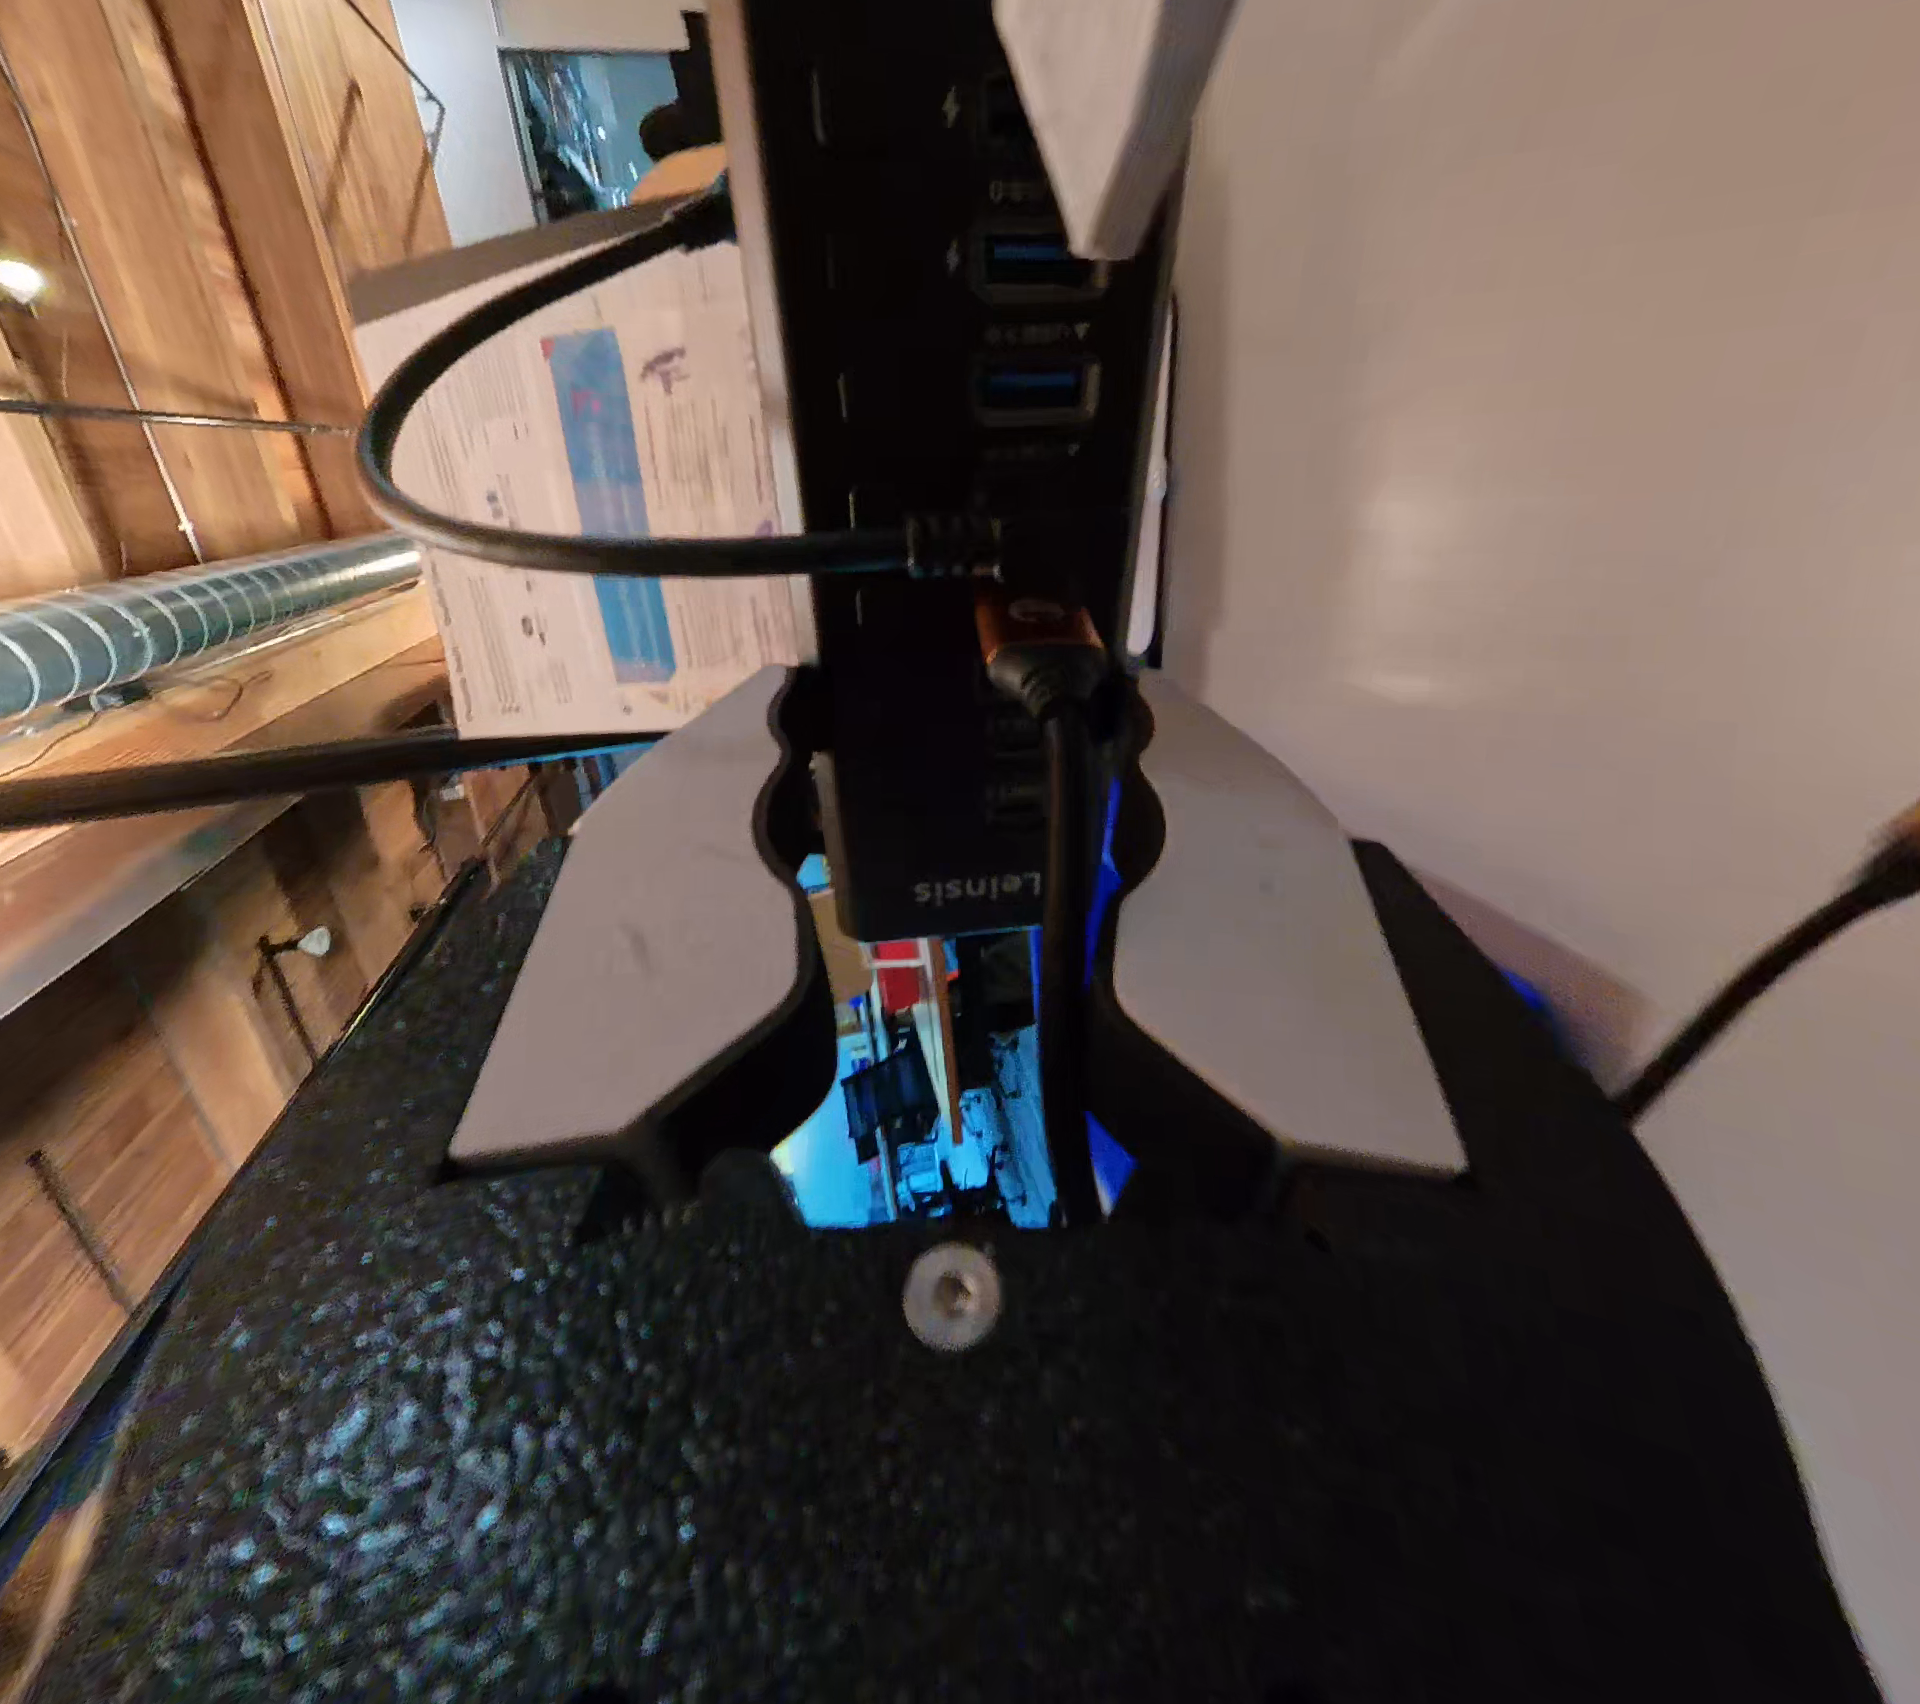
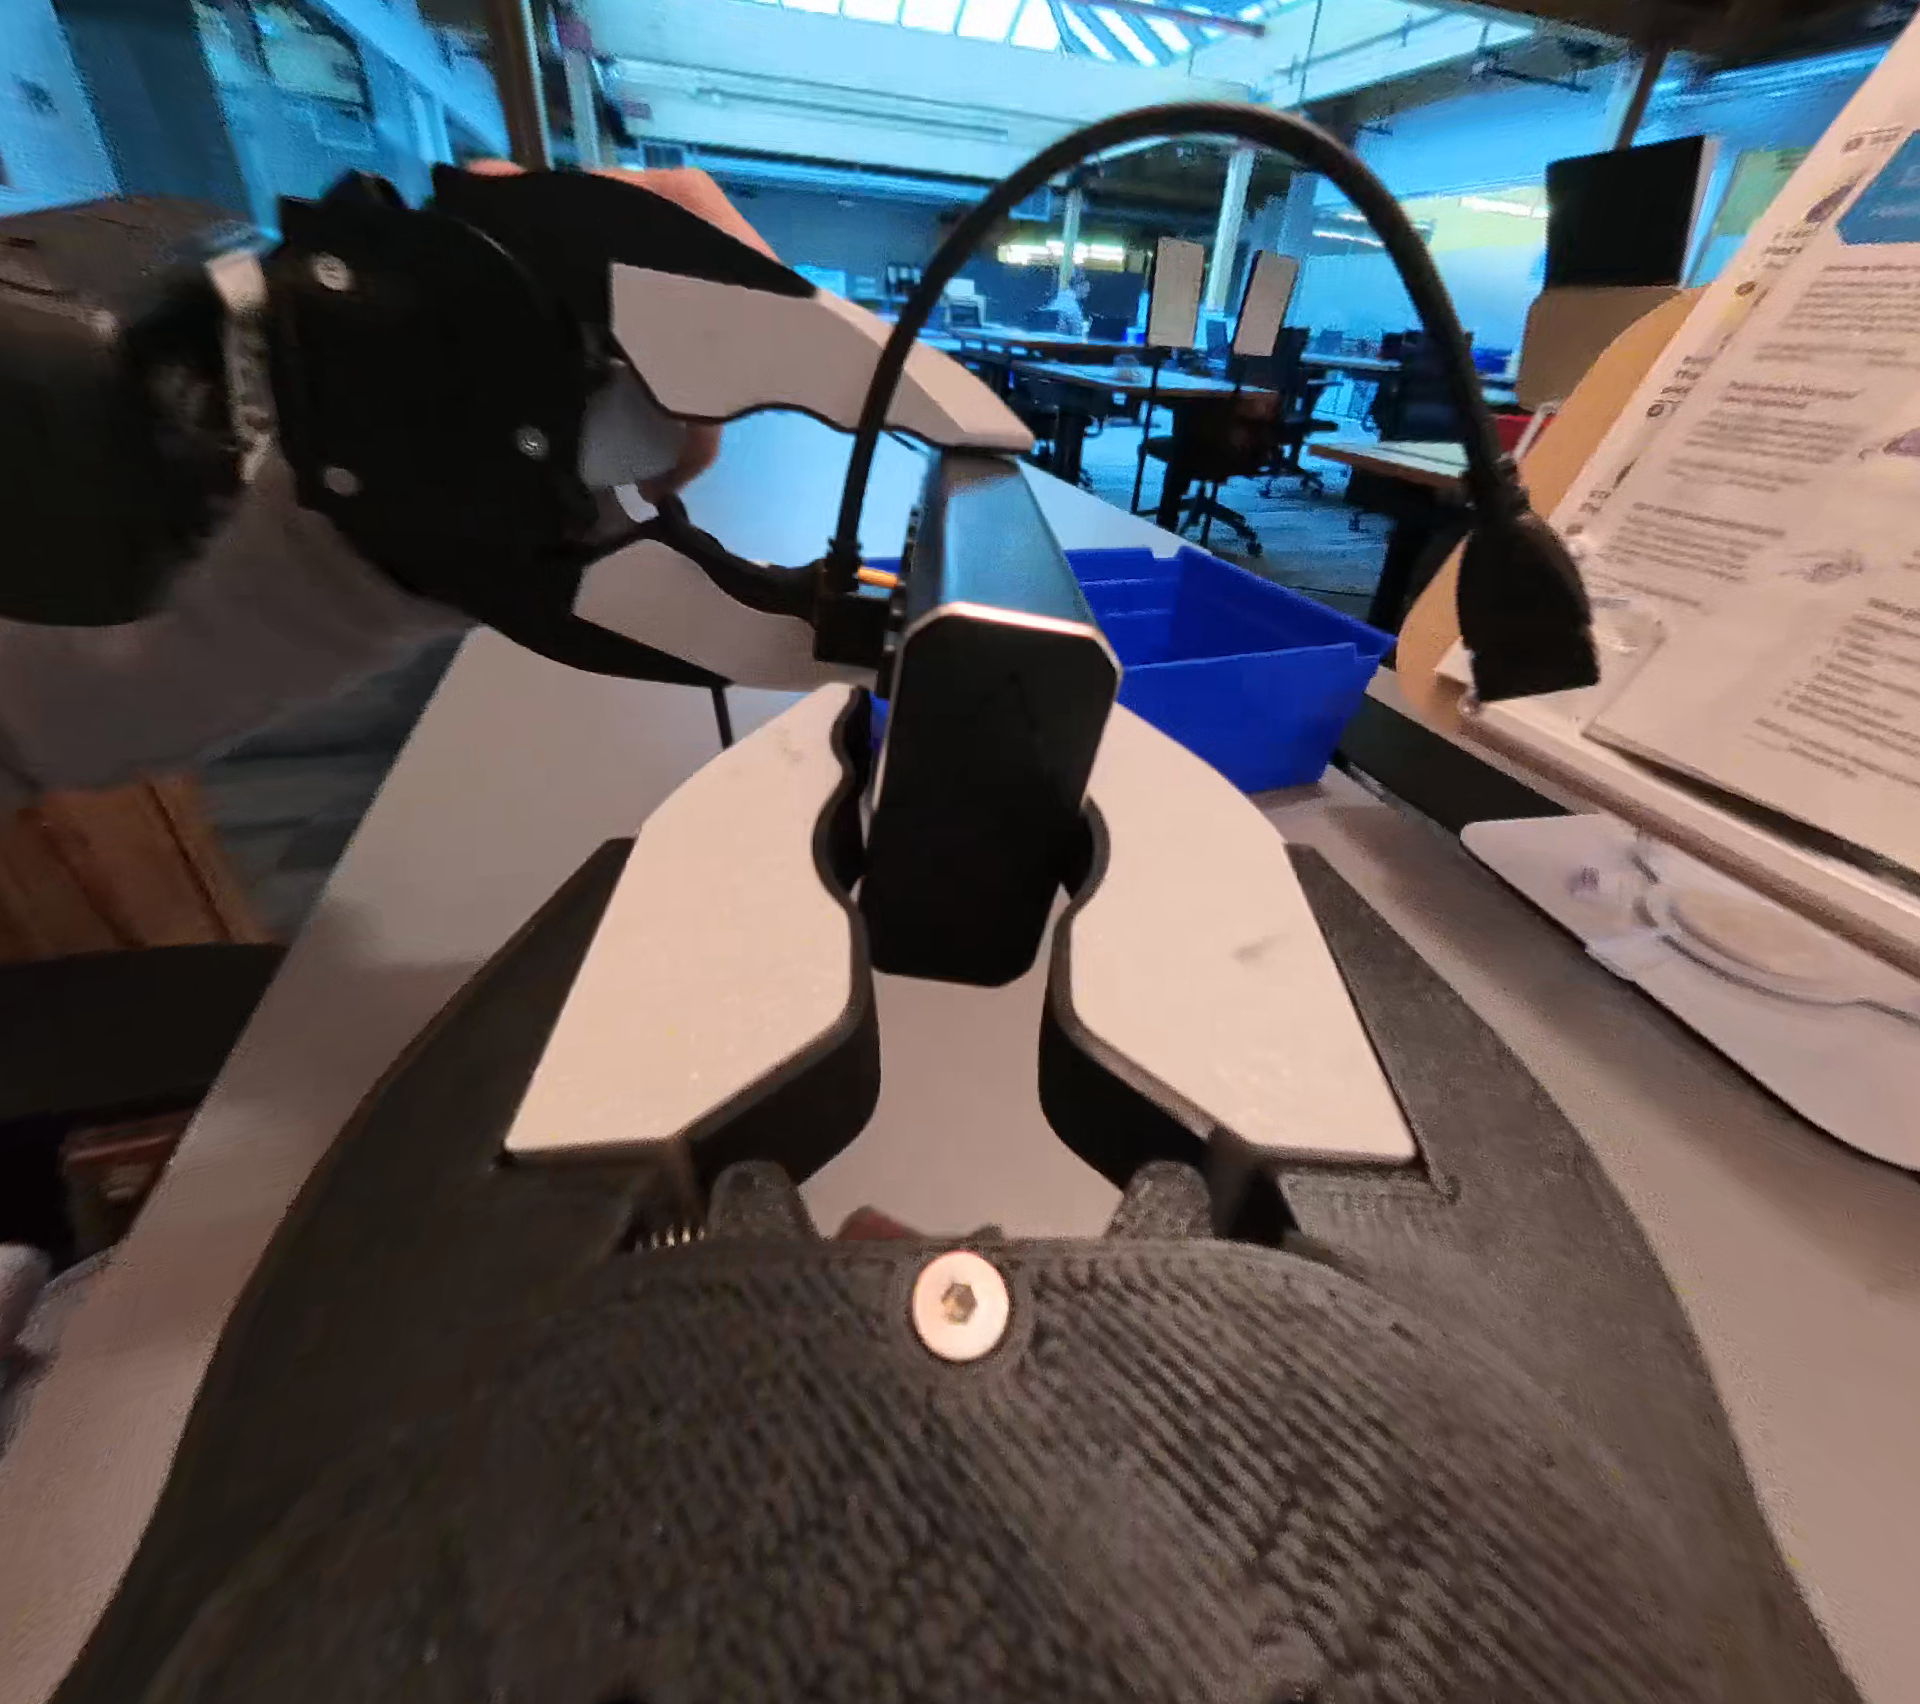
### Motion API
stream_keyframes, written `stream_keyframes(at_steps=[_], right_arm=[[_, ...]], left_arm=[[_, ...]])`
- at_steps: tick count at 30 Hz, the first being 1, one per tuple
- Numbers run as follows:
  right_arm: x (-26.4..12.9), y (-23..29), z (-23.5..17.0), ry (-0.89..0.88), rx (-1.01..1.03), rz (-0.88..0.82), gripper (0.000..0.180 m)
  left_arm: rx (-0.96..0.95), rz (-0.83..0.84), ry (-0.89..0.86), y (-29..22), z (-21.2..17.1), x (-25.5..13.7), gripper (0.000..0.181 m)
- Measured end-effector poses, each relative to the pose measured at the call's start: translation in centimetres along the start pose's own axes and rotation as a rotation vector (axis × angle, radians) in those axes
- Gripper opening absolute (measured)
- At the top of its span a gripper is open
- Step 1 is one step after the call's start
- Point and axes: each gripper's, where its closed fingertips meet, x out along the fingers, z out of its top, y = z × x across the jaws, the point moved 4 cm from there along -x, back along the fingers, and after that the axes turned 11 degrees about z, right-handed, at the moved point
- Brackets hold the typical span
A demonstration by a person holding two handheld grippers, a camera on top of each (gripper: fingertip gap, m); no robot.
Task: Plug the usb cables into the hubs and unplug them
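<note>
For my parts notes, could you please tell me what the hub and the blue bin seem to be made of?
The hub: probably metal with a matte black face, given its silvery edge trim. The blue bin: likely moulded plastic, with a uniform colour and thin smooth walls.

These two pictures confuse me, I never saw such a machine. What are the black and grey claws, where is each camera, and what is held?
No robot is here: a person holds a two-finger tool in each hand, with a camera on each looking along its fingers.

The right wrist view shows the right tool gripping one end of the long black USB hub above the grey table, with the left tool farther off. A blue plastic bin and printed sheets are nearby.

The left wrist view shows the left tool closed around the hub's other end, beside an orange-tipped black plug. A short black cable is plugged in too.
</note>
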Motion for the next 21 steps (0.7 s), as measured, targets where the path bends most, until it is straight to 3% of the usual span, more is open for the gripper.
stream_keyframes(at_steps=[8,12,14,17,21], right_arm=[[-2.2,0.0,-1.0,-0.191,0.234,0.004,0.03],[-3.7,-1.2,-0.5,-0.422,0.445,0.027,0.031],[-4.9,-1.9,-0.2,-0.528,0.526,0.038,0.031],[-5.7,-1.9,0.0,-0.586,0.574,0.08,0.031],[-5.2,-1.4,0.4,-0.535,0.57,0.087,0.031]], left_arm=[[-0.024,-0.026,-0.086,-1.1,2.2,0.5,0.056],[-0.071,0.046,-0.157,-0.2,2.8,0.1,0.063],[-0.173,-0.014,-0.206,0.2,3.3,-0.8,0.067],[-0.484,-0.132,-0.426,2.0,4.2,-3.9,0.073],[-1.164,-0.282,-0.664,3.2,0.7,-5.8,0.085]])
